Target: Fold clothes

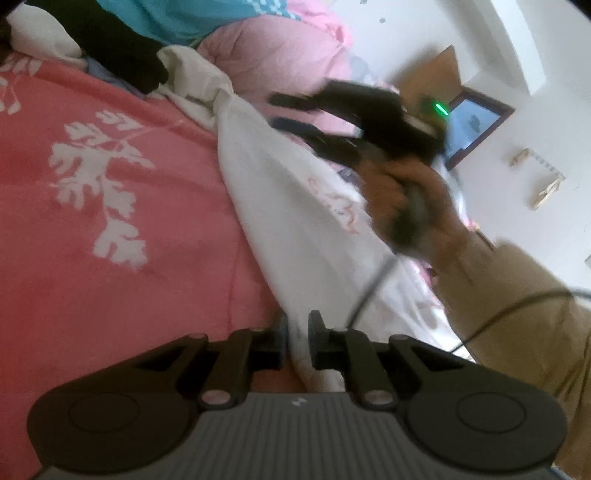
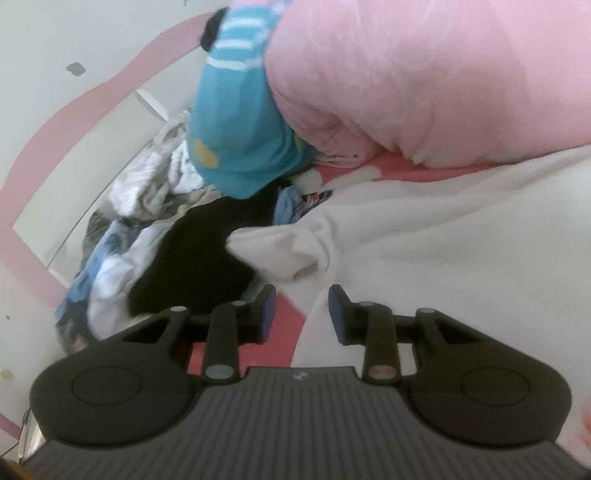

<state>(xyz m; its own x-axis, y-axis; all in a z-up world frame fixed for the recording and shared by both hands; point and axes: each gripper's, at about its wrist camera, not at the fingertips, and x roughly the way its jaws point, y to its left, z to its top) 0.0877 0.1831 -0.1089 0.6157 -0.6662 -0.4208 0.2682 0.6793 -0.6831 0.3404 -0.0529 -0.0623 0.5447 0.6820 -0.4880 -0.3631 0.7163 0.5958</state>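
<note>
Here, on my left wrist camera, the left gripper (image 1: 296, 341) has its fingers drawn close, leaving only a narrow gap, and a fold of the white garment (image 1: 280, 206) runs down into that gap; I read it as pinched on the cloth. The garment lies in a long ridge across the pink bedspread (image 1: 110, 240) (white leaf print), reaching up toward a pink quilt (image 1: 280, 55). A black garment (image 1: 122, 48) and a blue garment (image 1: 177, 18) lie beyond it at the top. To the right, a hand (image 1: 410, 203) in a tan sleeve (image 1: 524, 317) holds the right gripper (image 1: 295, 114), blurred, above the white garment, its two fingers apart.

On my right wrist camera, the right gripper (image 2: 302, 314) stands open with nothing between its blue pads (image 2: 267, 314). The white garment (image 2: 424, 251) spreads ahead and to the right, one bunched corner just beyond the fingertips. A heap of mixed clothes (image 2: 147, 229) lies at left, beside the white wall with its pink band (image 2: 48, 147).
</note>
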